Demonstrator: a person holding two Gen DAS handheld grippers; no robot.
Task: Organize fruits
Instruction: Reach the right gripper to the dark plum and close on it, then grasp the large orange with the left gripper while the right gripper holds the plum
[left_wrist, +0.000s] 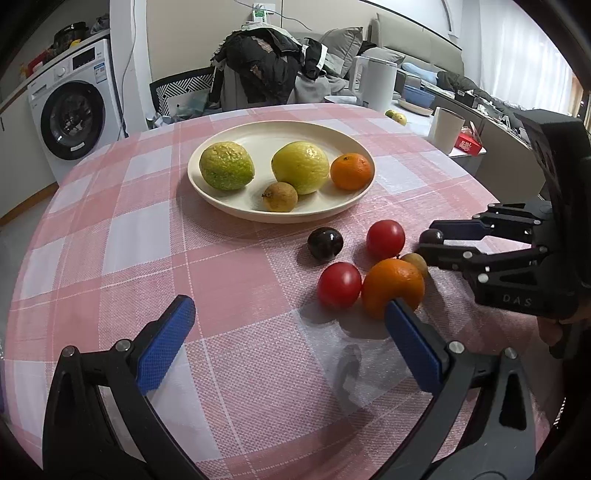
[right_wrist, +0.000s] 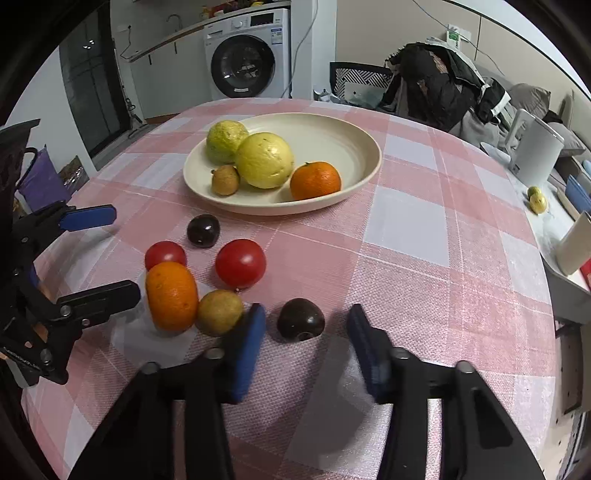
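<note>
A cream plate (left_wrist: 280, 136) (right_wrist: 347, 144) holds two yellow-green fruits, a small brown fruit and an orange. On the checked cloth in front of it lie two red tomatoes (left_wrist: 385, 239) (left_wrist: 339, 284), an orange (left_wrist: 391, 286) (right_wrist: 171, 295), a small olive fruit (right_wrist: 219, 312) and two dark plums (right_wrist: 203, 230) (right_wrist: 301, 319). My right gripper (right_wrist: 306, 312) (left_wrist: 428, 238) straddles the nearer plum, with a small gap showing on each side of it. My left gripper (left_wrist: 290, 321) (right_wrist: 125, 254) stands wide open over bare cloth, its right finger just in front of the orange.
A white kettle (left_wrist: 380, 83) and a white cup (left_wrist: 447, 129) stand at the table's far right, next to a side surface with bowls and small fruits. A chair piled with clothes (left_wrist: 258, 66) is behind the table, and a washing machine (left_wrist: 70, 114) stands far left.
</note>
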